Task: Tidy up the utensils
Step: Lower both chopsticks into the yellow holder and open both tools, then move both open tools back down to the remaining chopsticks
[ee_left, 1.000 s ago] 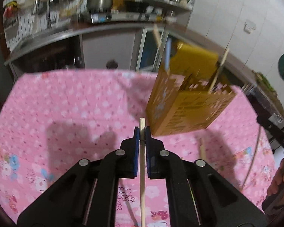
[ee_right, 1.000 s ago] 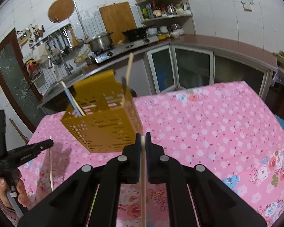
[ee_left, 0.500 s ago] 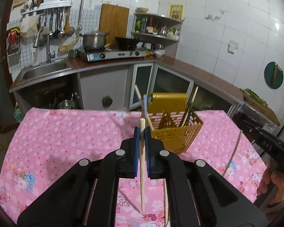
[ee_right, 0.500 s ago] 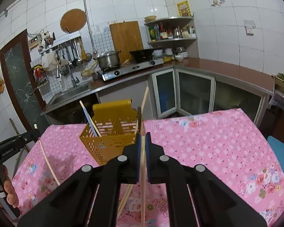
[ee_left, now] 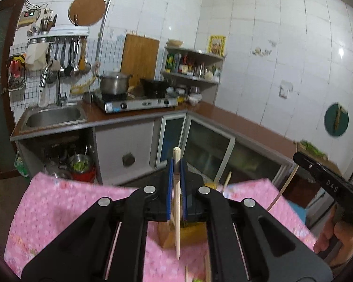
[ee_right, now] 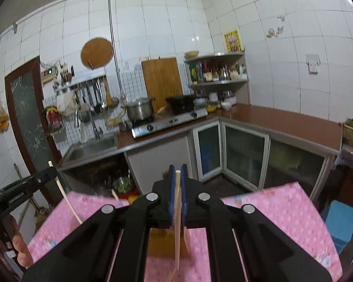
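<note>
Left wrist: left claw point(ee_left: 176, 189) clamps chopstick point(ee_left: 177, 202); right wrist: right claw point(ee_right: 177, 193) clamps another chopstick point(ee_right: 177, 221).

pink floral table point(ee_left: 58, 202) w/ yellow utensil holder point(ee_left: 193, 235).

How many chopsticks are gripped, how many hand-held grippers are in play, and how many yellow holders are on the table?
Gripped chopsticks: 2, the left chopstick and the right chopstick
Hand-held grippers: 2, the left hand-held gripper and the right hand-held gripper, each shut on its stick
Holders: 1, the yellow holder, mostly hidden
Total: 5
</note>
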`<state>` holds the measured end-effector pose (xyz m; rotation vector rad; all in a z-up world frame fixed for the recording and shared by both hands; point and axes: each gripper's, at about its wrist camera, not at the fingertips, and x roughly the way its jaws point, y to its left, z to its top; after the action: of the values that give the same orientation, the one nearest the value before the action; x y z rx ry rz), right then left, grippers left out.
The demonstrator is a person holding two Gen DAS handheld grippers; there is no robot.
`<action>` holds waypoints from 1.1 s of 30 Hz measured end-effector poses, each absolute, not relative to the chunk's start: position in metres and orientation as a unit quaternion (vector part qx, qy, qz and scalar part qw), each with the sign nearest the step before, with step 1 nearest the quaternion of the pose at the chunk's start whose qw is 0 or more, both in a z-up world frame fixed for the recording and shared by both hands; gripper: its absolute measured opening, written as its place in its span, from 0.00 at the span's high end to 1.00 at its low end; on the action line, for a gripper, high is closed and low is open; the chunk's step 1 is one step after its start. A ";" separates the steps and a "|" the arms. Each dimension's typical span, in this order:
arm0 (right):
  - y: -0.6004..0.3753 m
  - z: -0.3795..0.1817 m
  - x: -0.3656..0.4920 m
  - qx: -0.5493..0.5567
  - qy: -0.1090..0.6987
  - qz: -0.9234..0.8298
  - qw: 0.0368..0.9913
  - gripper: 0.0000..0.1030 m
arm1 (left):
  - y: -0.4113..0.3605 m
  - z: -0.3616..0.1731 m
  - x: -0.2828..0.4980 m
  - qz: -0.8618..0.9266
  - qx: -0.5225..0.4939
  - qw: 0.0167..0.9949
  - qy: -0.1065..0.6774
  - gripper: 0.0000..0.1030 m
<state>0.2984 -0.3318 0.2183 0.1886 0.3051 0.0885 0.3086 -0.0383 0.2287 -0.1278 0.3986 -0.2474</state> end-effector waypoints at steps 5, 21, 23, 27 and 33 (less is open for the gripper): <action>-0.331 0.240 0.318 0.099 0.132 0.044 0.985 0.95 | -0.049 0.247 0.339 -0.111 -0.063 0.976 0.174 0.96; -0.304 0.132 0.394 0.048 0.239 0.051 0.969 0.95 | -0.079 0.134 0.401 -0.118 -0.024 0.959 0.258 0.96; -0.305 0.118 0.397 0.049 0.257 0.048 0.964 0.94 | -0.077 0.121 0.402 -0.116 -0.023 0.954 0.275 0.96; -0.302 0.109 0.393 0.037 0.270 0.045 0.961 0.85 | -0.071 0.110 0.400 -0.117 -0.024 0.947 0.299 0.82; -0.309 0.125 0.365 0.045 0.251 0.037 0.966 0.44 | -0.047 0.131 0.367 -0.102 -0.035 0.957 0.270 0.31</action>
<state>0.3648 -0.3093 0.1247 0.0905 0.5080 0.0745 0.3671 -0.0469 0.1313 -0.0713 0.5485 -0.2066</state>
